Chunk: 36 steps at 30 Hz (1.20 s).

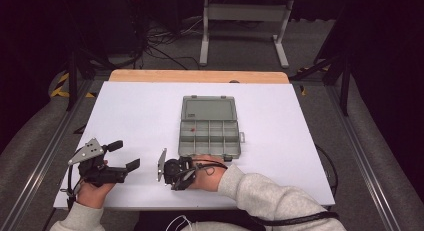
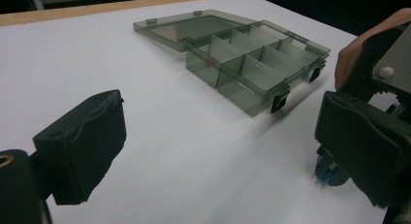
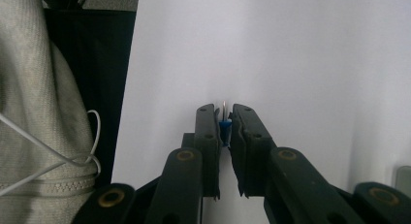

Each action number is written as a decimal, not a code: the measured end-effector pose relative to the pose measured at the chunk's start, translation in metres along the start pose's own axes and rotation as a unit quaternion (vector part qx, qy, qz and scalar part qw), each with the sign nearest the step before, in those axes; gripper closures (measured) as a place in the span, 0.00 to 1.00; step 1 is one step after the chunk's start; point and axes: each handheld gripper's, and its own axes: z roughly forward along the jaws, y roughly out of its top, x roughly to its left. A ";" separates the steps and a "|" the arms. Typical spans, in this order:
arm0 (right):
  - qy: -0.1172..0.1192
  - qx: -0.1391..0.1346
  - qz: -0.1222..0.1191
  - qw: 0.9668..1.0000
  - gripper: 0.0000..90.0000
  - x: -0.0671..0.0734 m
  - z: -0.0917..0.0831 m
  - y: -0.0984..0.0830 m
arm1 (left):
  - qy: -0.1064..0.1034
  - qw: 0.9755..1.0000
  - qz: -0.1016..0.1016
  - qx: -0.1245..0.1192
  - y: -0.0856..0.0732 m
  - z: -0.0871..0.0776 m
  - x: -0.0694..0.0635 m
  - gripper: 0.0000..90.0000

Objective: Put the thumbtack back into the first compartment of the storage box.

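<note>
**Pinching a blue pushpin at the near edge of the bench**

Lying low near the front of the white bench (image 1: 150, 106), the right tongs (image 3: 224, 118) are closed to a narrow slit around a small blue pushpin (image 3: 224, 127), whose metal point sticks out past the jaw tips. In the left gripper view the same pin (image 2: 325, 174) shows just above the bench surface. The left tongs (image 1: 131, 166) stand wide apart with nothing between them, resting at the near left of the bench. A grey plastic organiser box (image 1: 210, 133) lies open mid-bench, lid folded back, with a small red item (image 1: 192, 127) in one compartment.
</note>
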 end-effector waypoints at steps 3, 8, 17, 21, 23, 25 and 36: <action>0.001 -0.005 0.002 1.000 0.90 -0.002 -0.006 0.000 | 0.000 1.000 0.001 0.000 0.000 0.000 0.000 0.06; -0.002 -0.014 0.007 1.000 0.90 -0.007 -0.017 0.001 | 0.000 1.000 0.001 0.000 0.000 0.000 0.000 0.06; -0.010 -0.022 0.017 1.000 0.90 -0.020 -0.037 0.001 | -0.001 1.000 0.002 0.000 0.000 0.001 0.000 0.06; -0.014 -0.028 0.024 0.999 0.90 -0.026 -0.043 0.000 | -0.001 1.000 0.002 0.000 0.000 0.001 0.000 0.06; -0.017 -0.033 0.029 0.999 0.90 -0.032 -0.047 0.000 | 0.000 1.000 0.002 0.001 0.000 0.001 0.000 0.06; -0.022 -0.033 0.035 0.999 0.90 -0.039 -0.050 -0.001 | 0.000 1.000 0.002 0.001 0.000 0.001 0.000 0.06; -0.048 -0.037 0.063 0.996 0.90 -0.064 -0.061 -0.006 | -0.002 1.000 0.001 -0.001 0.000 0.000 0.000 0.06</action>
